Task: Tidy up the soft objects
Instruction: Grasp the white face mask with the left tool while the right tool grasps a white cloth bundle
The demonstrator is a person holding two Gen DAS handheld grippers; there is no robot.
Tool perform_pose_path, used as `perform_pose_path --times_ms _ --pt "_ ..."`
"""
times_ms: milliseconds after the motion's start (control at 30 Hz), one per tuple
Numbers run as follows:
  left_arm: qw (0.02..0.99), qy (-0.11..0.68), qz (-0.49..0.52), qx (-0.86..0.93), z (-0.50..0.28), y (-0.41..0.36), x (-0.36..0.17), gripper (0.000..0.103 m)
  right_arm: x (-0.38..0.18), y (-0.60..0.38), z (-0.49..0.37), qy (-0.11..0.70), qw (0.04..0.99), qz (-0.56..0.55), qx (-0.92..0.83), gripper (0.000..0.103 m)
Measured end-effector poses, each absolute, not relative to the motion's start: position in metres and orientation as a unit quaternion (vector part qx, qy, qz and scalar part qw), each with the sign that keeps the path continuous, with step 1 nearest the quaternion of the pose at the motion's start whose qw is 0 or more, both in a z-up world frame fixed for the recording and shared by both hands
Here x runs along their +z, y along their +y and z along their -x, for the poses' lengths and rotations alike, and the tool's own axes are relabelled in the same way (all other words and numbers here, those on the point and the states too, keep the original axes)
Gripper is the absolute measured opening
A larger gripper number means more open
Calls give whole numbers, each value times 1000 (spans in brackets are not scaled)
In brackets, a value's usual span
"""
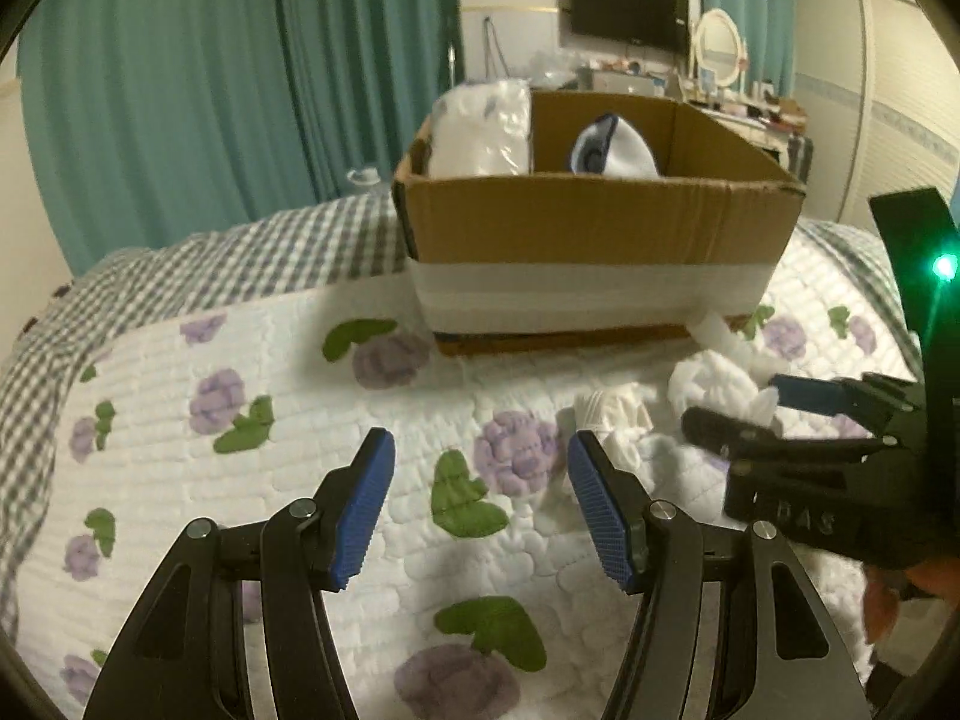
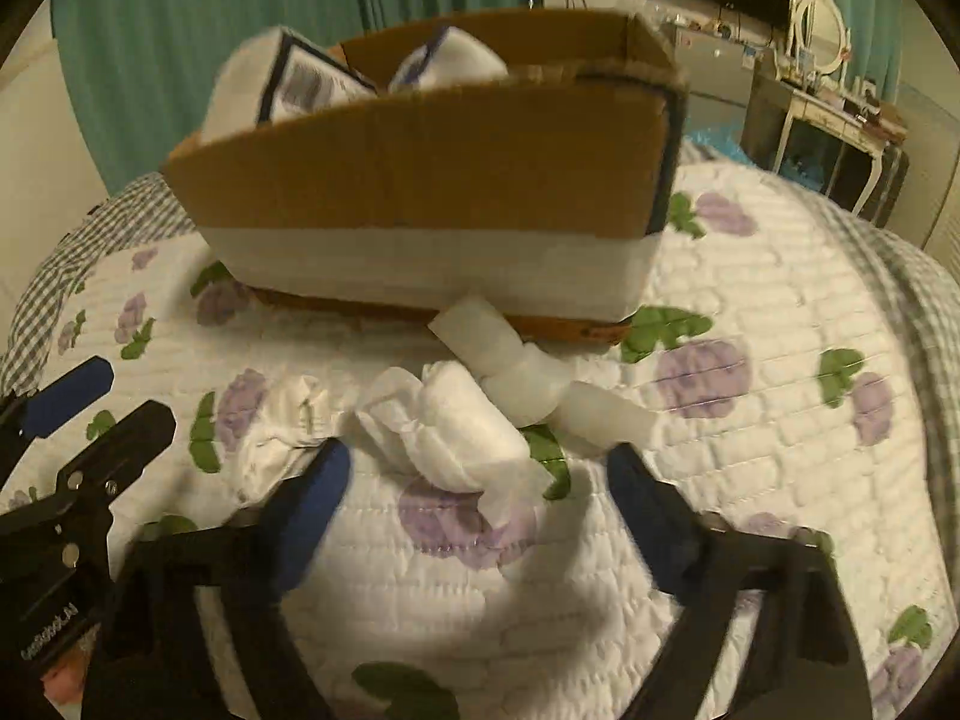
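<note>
A cardboard box (image 1: 600, 222) with a white band stands on the flowered quilt; it also shows in the right wrist view (image 2: 432, 180). Inside it are a white pack (image 1: 480, 126) and a white-and-blue soft item (image 1: 612, 150). A rolled white soft item (image 2: 444, 426) lies on the quilt just ahead of my open right gripper (image 2: 480, 480), between its fingers' line. A crumpled white cloth (image 2: 282, 420) lies to its left, white pieces (image 2: 516, 360) behind it. My left gripper (image 1: 480, 468) is open and empty over the quilt, left of the white items (image 1: 708, 384).
The quilt (image 1: 240, 360) covers a bed with a checked blanket (image 1: 180, 264) at its far edge. Teal curtains (image 1: 210, 90) hang behind. A dresser with a mirror (image 1: 717, 42) and a TV (image 1: 630, 9) stands at the back right.
</note>
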State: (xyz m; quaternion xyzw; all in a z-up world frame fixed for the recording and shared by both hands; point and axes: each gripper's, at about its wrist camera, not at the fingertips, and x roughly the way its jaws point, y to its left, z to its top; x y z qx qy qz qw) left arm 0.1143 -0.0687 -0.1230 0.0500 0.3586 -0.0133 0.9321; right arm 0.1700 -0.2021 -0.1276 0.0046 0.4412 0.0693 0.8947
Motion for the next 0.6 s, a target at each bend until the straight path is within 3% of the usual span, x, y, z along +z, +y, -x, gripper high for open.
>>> perform_pose_path --times_ms 33,100,367,500,533,600 --pt "932 359 -53 -18 -114 -71 -125 61 -130 -203 -172 445 893 -3 70 50" --pt "932 357 -53 -32 -113 -76 -127 61 -131 -206 -172 447 892 -2 72 37" --pt "922 374 -37 -89 -128 -102 -140 61 -105 -222 -155 418 906 -10 65 36" --pt "914 393 -33 -98 -147 -111 -155 56 -105 -223 -154 423 904 -14 67 36" --pt "913 395 -39 -97 -149 -113 -158 43 -105 -222 -154 423 904 -10 66 36" --pt "911 400 -38 -97 -151 -113 -161 35 -104 -219 -154 422 904 -2 65 36"
